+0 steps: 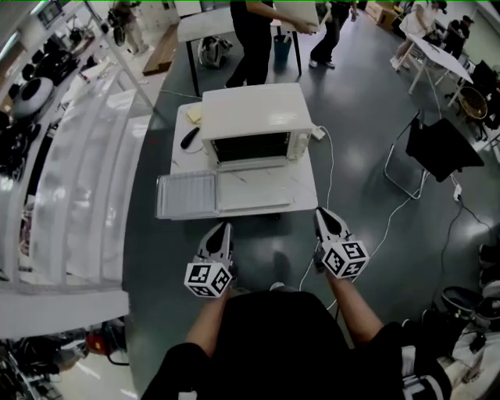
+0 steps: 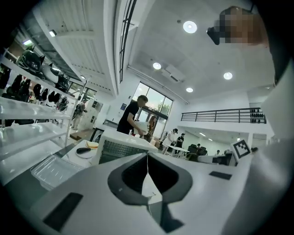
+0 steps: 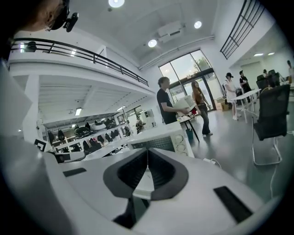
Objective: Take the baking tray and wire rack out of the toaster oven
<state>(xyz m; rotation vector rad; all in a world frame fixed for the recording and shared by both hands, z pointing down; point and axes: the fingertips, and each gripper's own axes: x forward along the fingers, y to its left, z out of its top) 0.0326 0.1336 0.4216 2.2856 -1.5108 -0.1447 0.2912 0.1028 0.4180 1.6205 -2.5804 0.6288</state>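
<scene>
We stand in a big open lab or workshop hall: a glossy grey floor with a cable trailing over it, long white shelving carrying dark gear, a railed mezzanine, recessed ceiling lights, tall glass doors, and people at white work tables.

The toaster oven and table are both showing white. The left gripper and right gripper are wearing black-and-white square markers.
</scene>
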